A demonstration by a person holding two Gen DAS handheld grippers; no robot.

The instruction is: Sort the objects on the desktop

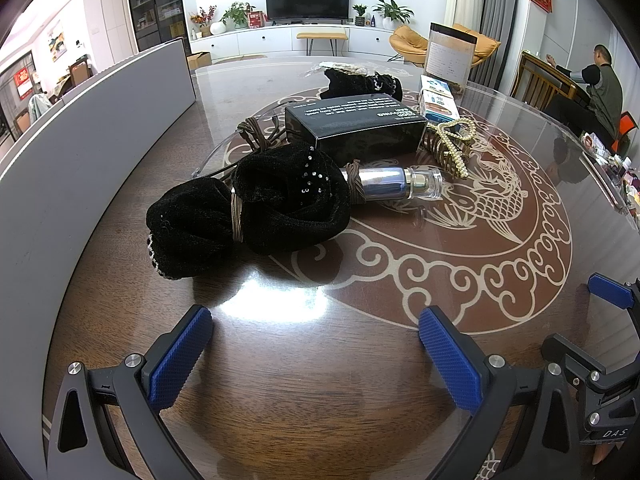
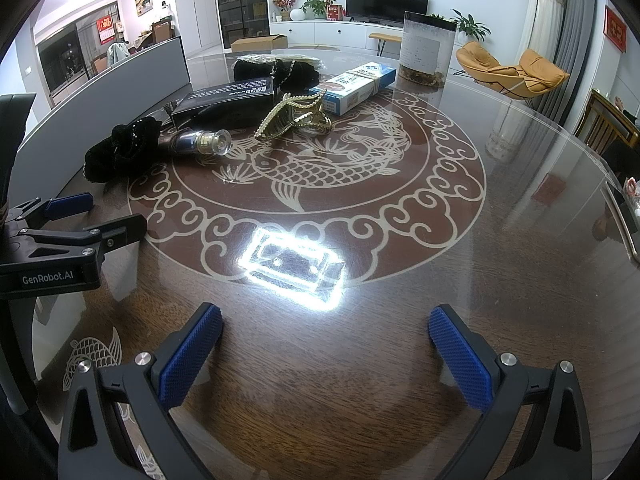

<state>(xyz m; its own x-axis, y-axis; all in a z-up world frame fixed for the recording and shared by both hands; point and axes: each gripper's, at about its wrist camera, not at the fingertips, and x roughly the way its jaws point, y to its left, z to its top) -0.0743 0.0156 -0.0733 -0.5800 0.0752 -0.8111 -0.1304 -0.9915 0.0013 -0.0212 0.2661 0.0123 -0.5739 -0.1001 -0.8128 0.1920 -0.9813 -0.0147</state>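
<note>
Hovering low over the near edge of the surface [image 2: 520,208], both sets of tongs are spread wide and holding nothing: left tongs [image 1: 316,344], right tongs [image 2: 326,344]. Sorting hasn't really started, I'd say, since the whole pile sits bunched toward the far-left part of the surface next to a grey panel [image 1: 80,152].

Closest to the left tongs is a black velvet scrunchie [image 1: 248,208] tied up with brown hair ties, touching a small glass perfume bottle [image 1: 396,182] lying on its side. Behind those sits a black box [image 1: 356,124], with a pearl hair claw [image 1: 448,144] just beside its right end and a blue-and-white box [image 2: 352,86] further back. There's another black fabric bundle [image 1: 360,82] and a tall clear jar [image 2: 426,48] near the far edge.

My guess for the first grab: go for the scrunchie, straight in, squeezing the soft middle. Watch out though, the bottle is tangled against it with a hair tie round its neck, so lifting could drag or roll it. The claw looks fiddly too, all teeth. The glass top is super reflective, so judging depth may be tricky
</note>
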